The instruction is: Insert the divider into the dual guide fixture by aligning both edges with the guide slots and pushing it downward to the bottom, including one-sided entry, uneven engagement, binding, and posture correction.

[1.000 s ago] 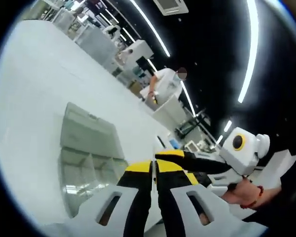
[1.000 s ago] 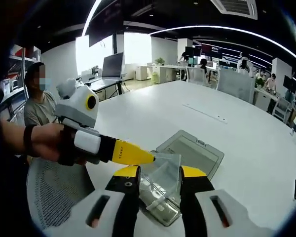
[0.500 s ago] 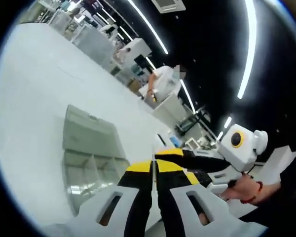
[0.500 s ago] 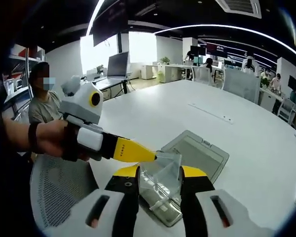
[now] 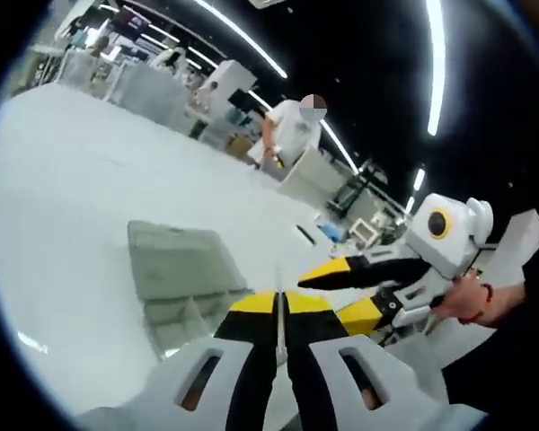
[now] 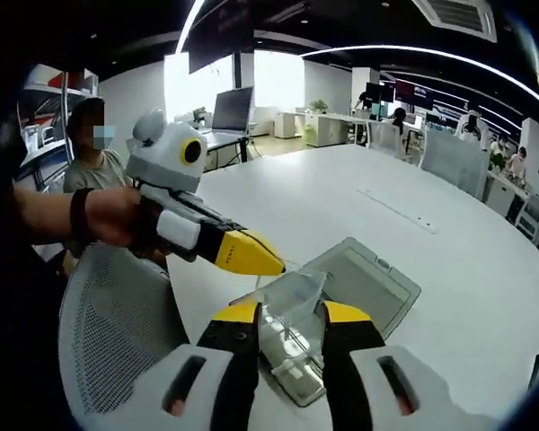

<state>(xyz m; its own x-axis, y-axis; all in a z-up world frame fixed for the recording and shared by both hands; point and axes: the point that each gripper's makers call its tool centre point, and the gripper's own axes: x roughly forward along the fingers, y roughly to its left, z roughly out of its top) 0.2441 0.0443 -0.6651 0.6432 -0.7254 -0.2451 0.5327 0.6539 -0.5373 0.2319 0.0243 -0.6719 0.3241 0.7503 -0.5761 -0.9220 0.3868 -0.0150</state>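
A clear plastic divider [image 6: 293, 294] hangs above the table between the yellow tips of my right gripper [image 6: 290, 312], which grips it across its width. My left gripper [image 6: 259, 258] comes in from the left and pinches the divider's upper corner. In the left gripper view the divider [image 5: 278, 316] is a thin edge-on line between the nearly closed jaws of my left gripper [image 5: 279, 302], with the right gripper [image 5: 354, 291] just to the right. The grey translucent guide fixture box [image 6: 370, 284] lies open on the white table below and beyond the divider; the same fixture [image 5: 174, 260] sits left of the jaws.
A grey mesh chair [image 6: 117, 332] stands at the table's near edge on the left. One person [image 6: 92, 157] sits behind it. A person in white [image 5: 292, 135] stands far across the office. The white table [image 6: 449, 260] stretches wide around the fixture.
Both grippers keep hold of the divider. The left gripper has lifted and tilted a little, so its view of the fixture has shifted. The fixture stays put on the table.
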